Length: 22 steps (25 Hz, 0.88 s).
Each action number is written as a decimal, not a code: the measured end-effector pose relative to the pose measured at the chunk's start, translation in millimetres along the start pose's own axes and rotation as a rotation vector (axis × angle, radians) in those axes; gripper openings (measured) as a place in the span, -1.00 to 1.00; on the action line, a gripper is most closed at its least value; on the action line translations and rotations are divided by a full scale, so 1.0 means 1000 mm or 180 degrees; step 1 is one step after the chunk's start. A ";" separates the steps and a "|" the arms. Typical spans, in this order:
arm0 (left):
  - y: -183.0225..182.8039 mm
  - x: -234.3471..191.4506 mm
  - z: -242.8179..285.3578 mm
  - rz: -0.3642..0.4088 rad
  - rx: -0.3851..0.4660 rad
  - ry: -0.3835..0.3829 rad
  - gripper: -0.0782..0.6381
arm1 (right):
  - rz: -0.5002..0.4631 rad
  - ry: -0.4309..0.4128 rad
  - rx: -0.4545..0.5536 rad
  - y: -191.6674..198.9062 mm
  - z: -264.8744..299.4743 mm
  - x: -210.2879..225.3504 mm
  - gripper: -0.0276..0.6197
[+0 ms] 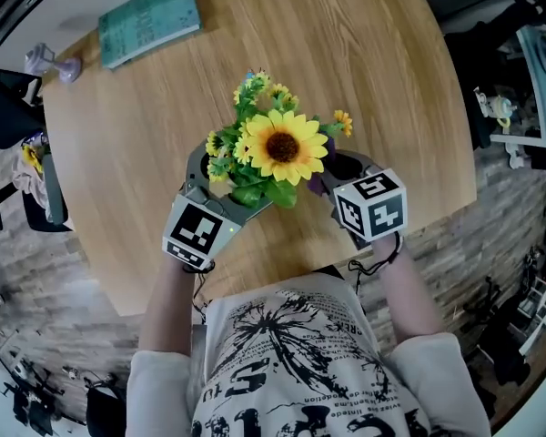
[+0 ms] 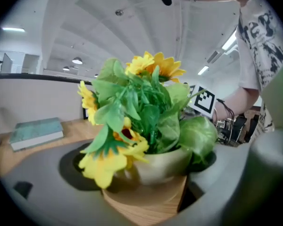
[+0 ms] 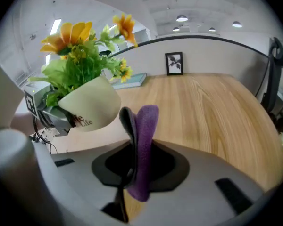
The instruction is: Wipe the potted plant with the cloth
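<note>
The potted plant (image 1: 283, 147), yellow sunflowers and green leaves in a cream pot (image 2: 162, 163), hangs tilted above the wooden table (image 1: 373, 80). My left gripper (image 1: 223, 182) has its jaws spread wide and shut on the pot's sides; in the left gripper view (image 2: 151, 185) the pot fills the gap. In the head view the flowers hide the pot. My right gripper (image 1: 335, 173) is shut on a folded purple cloth (image 3: 142, 140), which stands up between its jaws just right of the pot (image 3: 92, 107). A bit of the cloth (image 1: 316, 186) shows beside the leaves.
A teal book (image 1: 150, 21) lies at the table's far left. A small framed picture (image 3: 174, 63) stands at the back edge against a partition. A small purple object (image 1: 53, 62) sits at the left rim. A dark chair (image 1: 5, 107) stands left of the table.
</note>
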<state>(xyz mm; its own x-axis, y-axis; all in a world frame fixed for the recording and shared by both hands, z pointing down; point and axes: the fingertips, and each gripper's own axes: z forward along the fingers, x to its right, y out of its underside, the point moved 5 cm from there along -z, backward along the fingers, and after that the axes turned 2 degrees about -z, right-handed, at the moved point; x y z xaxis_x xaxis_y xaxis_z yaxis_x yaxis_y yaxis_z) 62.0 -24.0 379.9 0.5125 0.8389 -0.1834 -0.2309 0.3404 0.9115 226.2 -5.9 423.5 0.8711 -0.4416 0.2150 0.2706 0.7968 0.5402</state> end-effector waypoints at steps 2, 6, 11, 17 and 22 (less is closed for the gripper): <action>-0.019 0.000 -0.010 0.0005 0.0047 -0.0055 0.69 | -0.0055 -0.0052 0.0114 -0.008 -0.007 -0.011 -0.66; -0.038 -0.016 -0.045 0.0043 0.0074 -0.0082 0.69 | -0.0178 -0.0199 0.0342 -0.032 -0.001 -0.053 -0.66; -0.054 -0.035 -0.092 0.0078 0.0146 -0.0105 0.68 | -0.0420 -0.0385 0.0613 -0.068 0.004 -0.112 -0.66; -0.067 -0.052 -0.133 0.0183 0.0174 -0.0027 0.68 | -0.0824 -0.0578 0.0978 -0.102 0.006 -0.166 -0.66; -0.069 -0.070 -0.152 0.0160 0.0251 0.0044 0.68 | -0.0893 -0.0779 0.1330 -0.121 0.015 -0.190 -0.66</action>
<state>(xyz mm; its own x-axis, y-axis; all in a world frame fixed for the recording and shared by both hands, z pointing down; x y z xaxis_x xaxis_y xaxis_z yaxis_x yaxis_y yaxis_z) -83.3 -41.4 273.6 0.4903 0.8600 -0.1411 -0.1900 0.2635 0.9458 22.1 -24.8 329.1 0.6550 -0.7357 0.1724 0.2494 0.4258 0.8697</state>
